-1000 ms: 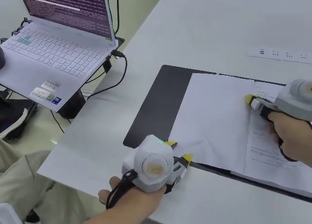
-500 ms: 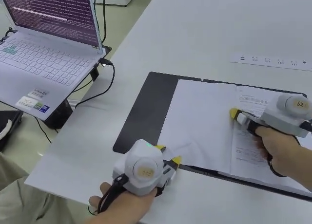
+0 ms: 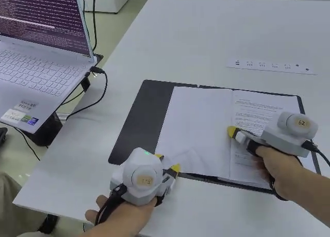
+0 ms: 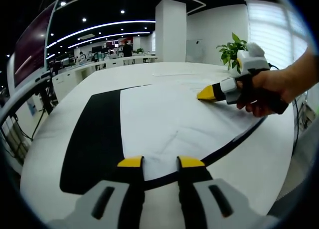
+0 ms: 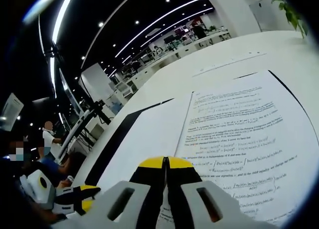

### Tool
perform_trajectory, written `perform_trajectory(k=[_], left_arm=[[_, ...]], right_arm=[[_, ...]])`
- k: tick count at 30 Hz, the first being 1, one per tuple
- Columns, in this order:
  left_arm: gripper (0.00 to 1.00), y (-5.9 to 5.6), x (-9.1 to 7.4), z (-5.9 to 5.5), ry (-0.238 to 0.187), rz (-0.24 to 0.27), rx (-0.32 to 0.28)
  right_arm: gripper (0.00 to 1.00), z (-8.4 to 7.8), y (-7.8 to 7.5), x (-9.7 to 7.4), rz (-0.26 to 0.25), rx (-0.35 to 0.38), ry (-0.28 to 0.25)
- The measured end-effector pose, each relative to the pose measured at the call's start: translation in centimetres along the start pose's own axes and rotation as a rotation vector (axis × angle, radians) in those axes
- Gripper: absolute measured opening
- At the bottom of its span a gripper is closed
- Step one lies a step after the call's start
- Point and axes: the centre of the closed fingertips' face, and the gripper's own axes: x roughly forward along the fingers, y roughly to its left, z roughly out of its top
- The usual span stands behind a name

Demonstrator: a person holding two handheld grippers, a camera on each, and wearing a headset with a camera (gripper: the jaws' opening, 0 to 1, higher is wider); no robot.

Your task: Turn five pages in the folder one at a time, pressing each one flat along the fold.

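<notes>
Since a second ago the right gripper (image 3: 232, 132) had slid down the fold toward the person, from near the top of the sheets to about halfway along, while the left gripper (image 3: 170, 168) stayed at the near corner of the turned page (image 3: 198, 121); the headset had also swung, shifting the whole picture. The folder (image 3: 139, 118) lay open and flat on the pale, smooth worktop (image 3: 206, 36), its matte black inner cover bare on the left. A thin white sheet, blank on its upper face, lay turned over it, slightly buckled near the left gripper. Beside it lay the printed page (image 3: 255, 111), covered in fine lines of text. The right jaws were shut with nothing between them, their yellow tips pressed on the paper at the fold. The left jaws stood apart, gripping nothing, just at the sheet's near edge. At least one page looked turned and its pressing about half done; how many of the five were finished could not be told, and the lower fold remained to be flattened
</notes>
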Motion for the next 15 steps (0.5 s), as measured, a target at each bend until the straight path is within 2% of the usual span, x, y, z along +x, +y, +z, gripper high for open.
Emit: perform_trajectory(k=[3,6,11,15], left_arm=[[0.25,0.0,0.0,0.0,0.002,-0.001,0.005],[0.25,0.0,0.0,0.0,0.002,-0.002,0.007],[0.25,0.0,0.0,0.0,0.004,-0.002,0.009],[0.25,0.0,0.0,0.0,0.005,-0.002,0.011]], right_arm=[[0.0,-0.9,0.4,-0.8,0.01,0.011,0.006],[0.0,-1.2,0.2,-0.9,0.016,0.009,0.012],[0.0,-3.0,0.8,-2.3,0.044,0.021,0.042],[0.0,-3.9,1.0,-3.0,0.053,0.044,0.052]])
